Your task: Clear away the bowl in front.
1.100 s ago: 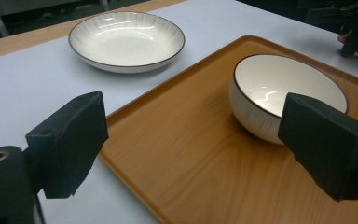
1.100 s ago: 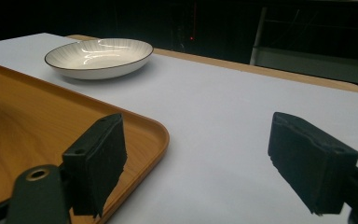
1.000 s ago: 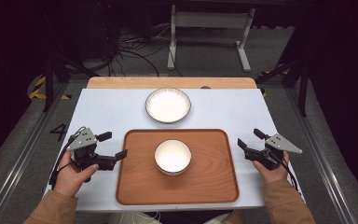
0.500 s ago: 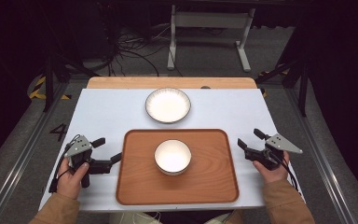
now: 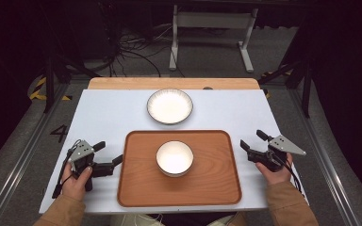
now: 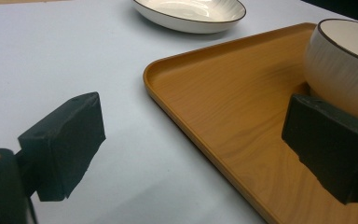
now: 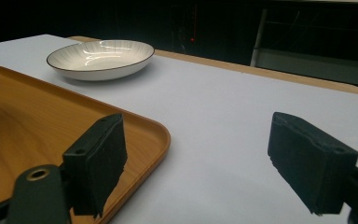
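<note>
High view had my left tongs low at the desk's left side, jaws spread, empty, tips just beside the left rim of the wooden tray. Left gripper view put one jaw over bare desk and the other over the tray's floor, with the tray rim running between them; that far jaw sat near the white bowl, touching or not I could not tell. My right tongs lay at the desk's right side, jaws spread, holding nothing, close to the tray's right rim but apart from it. Right gripper view showed one jaw above the tray's corner, the other above white desk.

Bowl stood upright near the tray's middle. Shallow white plate sat on the desk beyond the tray, well apart from both tongs.
</note>
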Demonstrator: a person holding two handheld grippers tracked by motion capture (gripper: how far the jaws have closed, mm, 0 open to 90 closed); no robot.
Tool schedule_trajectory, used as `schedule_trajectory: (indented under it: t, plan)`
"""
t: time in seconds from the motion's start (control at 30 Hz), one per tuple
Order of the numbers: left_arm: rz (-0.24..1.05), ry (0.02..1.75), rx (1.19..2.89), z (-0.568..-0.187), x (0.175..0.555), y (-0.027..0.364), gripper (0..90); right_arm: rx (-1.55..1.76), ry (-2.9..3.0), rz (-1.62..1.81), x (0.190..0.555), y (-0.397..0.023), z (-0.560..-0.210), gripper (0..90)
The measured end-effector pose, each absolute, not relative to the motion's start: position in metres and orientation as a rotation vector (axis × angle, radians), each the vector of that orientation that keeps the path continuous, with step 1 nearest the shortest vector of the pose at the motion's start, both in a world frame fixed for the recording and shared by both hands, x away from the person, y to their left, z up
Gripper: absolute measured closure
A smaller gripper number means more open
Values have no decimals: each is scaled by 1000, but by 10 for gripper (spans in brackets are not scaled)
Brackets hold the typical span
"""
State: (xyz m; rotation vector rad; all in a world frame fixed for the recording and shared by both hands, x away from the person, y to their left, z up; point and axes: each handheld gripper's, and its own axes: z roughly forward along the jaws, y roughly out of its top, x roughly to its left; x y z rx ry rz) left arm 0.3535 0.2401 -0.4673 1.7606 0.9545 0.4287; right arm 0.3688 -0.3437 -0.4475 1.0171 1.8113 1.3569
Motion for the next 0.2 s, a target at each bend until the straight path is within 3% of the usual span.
schedule_trajectory:
  t: [0.2]
  plan:
    - [436, 945, 1777, -467, 353, 240, 65, 1020, 1809, 1358, 368, -344, -447, 197]
